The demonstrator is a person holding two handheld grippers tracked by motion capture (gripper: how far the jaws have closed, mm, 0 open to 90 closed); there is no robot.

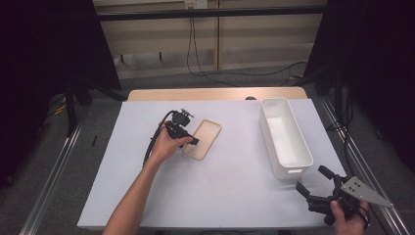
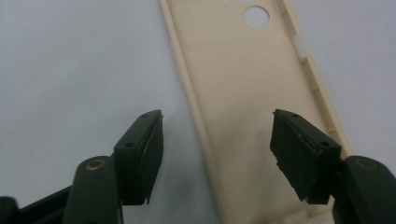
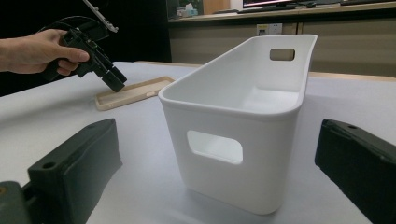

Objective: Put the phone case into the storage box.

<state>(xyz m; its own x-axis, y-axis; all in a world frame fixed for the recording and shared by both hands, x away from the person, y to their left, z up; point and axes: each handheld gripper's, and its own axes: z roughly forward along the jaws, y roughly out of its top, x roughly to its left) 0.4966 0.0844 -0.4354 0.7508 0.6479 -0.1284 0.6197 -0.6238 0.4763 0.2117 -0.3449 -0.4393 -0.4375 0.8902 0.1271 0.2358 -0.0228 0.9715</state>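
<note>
The case (image 1: pixel 202 139) lies flat on the counter (image 1: pixel 147 196), left of the bin (image 1: pixel 285 137), its long axis running away from the left gripper (image 2: pixel 217 154). Its fingers (image 2: pixel 140 149) straddle the case's near end, apart, one outside each long edge, not yet pressing. The right gripper (image 1: pixel 313 182), fingers apart, waits well off by the bin.

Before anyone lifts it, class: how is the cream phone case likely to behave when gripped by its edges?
The phone case is a thin, empty shell, so probably light. It looks like soft rubber, so it may flex when squeezed across its width. Lying flat on the table, it should slide rather than roll or tip.
</note>
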